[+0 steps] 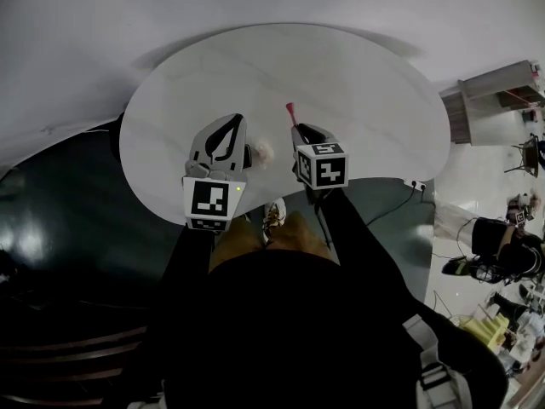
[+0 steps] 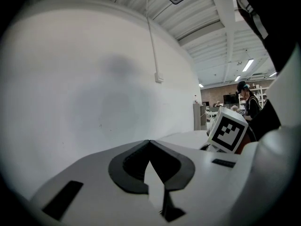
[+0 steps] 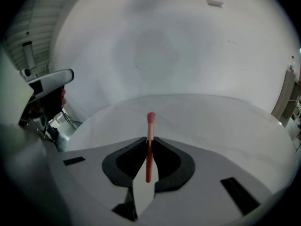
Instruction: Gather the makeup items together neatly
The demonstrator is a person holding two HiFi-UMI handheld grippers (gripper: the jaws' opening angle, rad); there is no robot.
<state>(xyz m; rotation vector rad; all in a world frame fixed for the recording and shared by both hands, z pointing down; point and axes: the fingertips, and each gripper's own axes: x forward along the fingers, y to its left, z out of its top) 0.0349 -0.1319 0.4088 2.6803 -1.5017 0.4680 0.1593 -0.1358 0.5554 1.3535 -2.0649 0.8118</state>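
Observation:
A slim pink makeup brush [image 3: 149, 145] stands pinched between the jaws of my right gripper [image 3: 149, 141], its rounded tip pointing forward over the white round table [image 3: 211, 121]. In the head view the brush [image 1: 290, 109] sticks out past the right gripper [image 1: 296, 129] near the table's middle. To its left, my left gripper [image 1: 233, 120] hovers over the table with jaws meeting at the tips and nothing between them [image 2: 149, 142]. A small pale fluffy item [image 1: 264, 152] lies on the table between the two grippers.
The table [image 1: 366, 83] stands before a plain white wall. The right gripper's marker cube [image 2: 228, 131] shows at the right of the left gripper view. Shelving and workshop clutter [image 1: 498, 100] are off to the right, with dark floor [image 1: 60, 220] at the left.

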